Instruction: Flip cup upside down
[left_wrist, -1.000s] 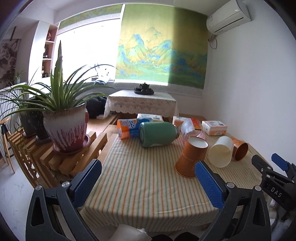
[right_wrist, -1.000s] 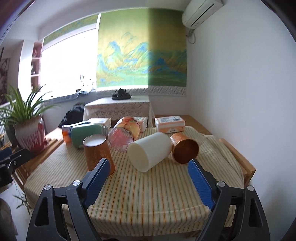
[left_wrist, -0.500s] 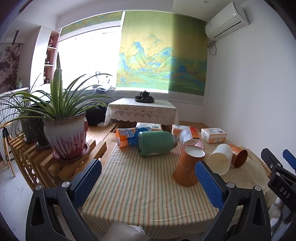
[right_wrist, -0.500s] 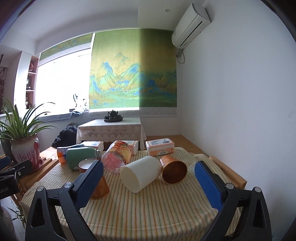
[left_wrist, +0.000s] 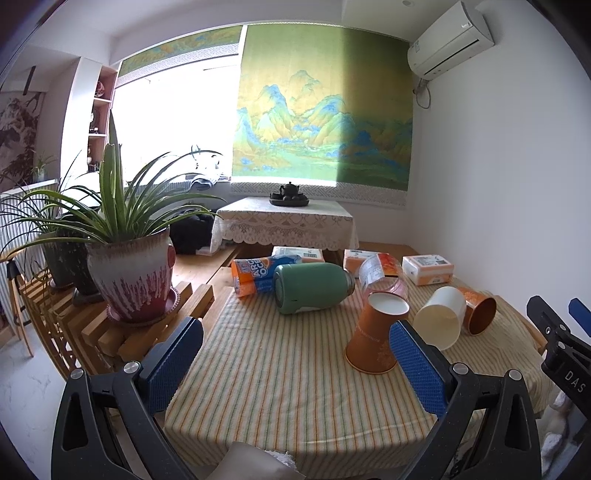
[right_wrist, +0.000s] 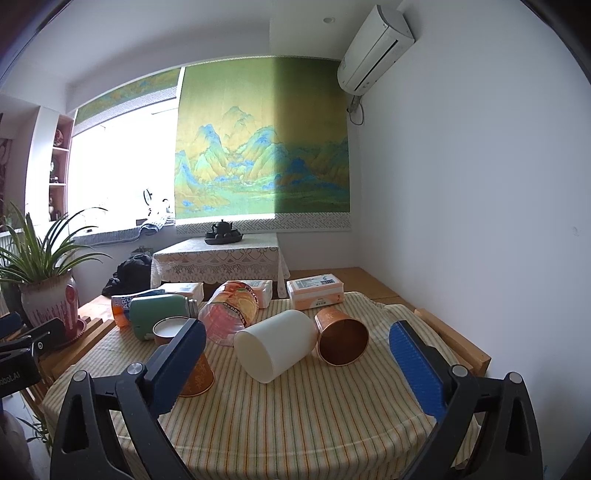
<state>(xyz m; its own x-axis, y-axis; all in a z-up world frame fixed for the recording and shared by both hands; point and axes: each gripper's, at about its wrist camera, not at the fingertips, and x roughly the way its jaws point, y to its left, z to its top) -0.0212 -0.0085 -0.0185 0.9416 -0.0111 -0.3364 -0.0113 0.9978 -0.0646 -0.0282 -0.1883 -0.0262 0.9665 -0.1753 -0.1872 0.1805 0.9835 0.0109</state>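
Observation:
An orange paper cup (left_wrist: 373, 339) stands upside down on the striped tablecloth (left_wrist: 277, 369); it also shows in the right wrist view (right_wrist: 199, 373), partly behind a finger. A white cup (left_wrist: 441, 321) (right_wrist: 275, 343) and a copper-orange cup (left_wrist: 480, 310) (right_wrist: 341, 336) lie on their sides beside each other. My left gripper (left_wrist: 295, 365) is open and empty, above the table's near edge. My right gripper (right_wrist: 295, 365) is open and empty, also back from the cups.
A green flask (left_wrist: 312, 282), an orange-and-blue can (left_wrist: 253, 275), a clear plastic jar (right_wrist: 229, 314) and several tissue packs (right_wrist: 316, 293) lie at the table's far side. A potted plant (left_wrist: 129, 273) stands on a wooden rack at left. A white wall is at right.
Both grippers have drawn back and risen away from the cups, so the table looks smaller and lower. The cups have not moved. Both grippers stay open.

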